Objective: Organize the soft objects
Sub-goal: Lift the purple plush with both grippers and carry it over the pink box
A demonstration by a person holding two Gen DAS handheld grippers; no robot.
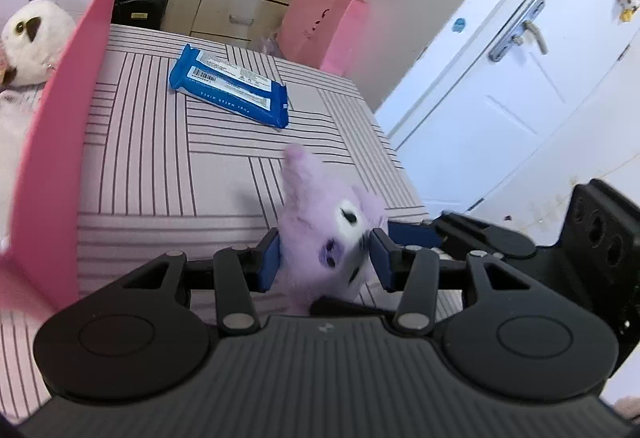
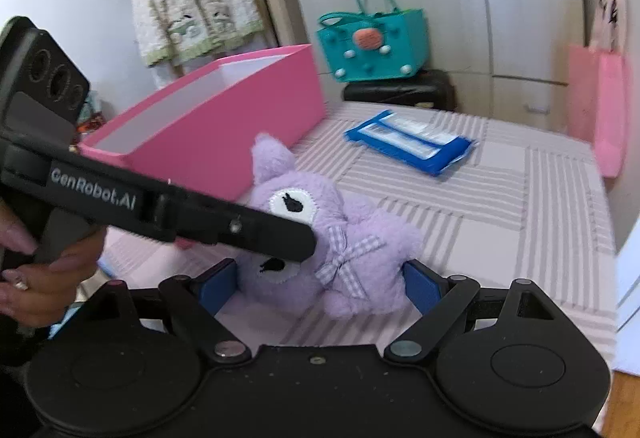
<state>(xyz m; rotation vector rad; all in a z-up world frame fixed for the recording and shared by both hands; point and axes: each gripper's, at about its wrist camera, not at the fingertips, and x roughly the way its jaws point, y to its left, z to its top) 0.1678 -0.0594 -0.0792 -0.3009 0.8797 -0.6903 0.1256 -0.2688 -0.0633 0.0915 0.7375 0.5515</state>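
Plush lies beside the pink box, my left gripper clamped on its head; my right gripper gapes wide around it.

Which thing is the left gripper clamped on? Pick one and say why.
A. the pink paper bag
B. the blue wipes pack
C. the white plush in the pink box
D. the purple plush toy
D: in the left wrist view the left gripper has its blue jaws pressed on either side of the purple plush toy; the blue wipes pack lies apart on the bed.
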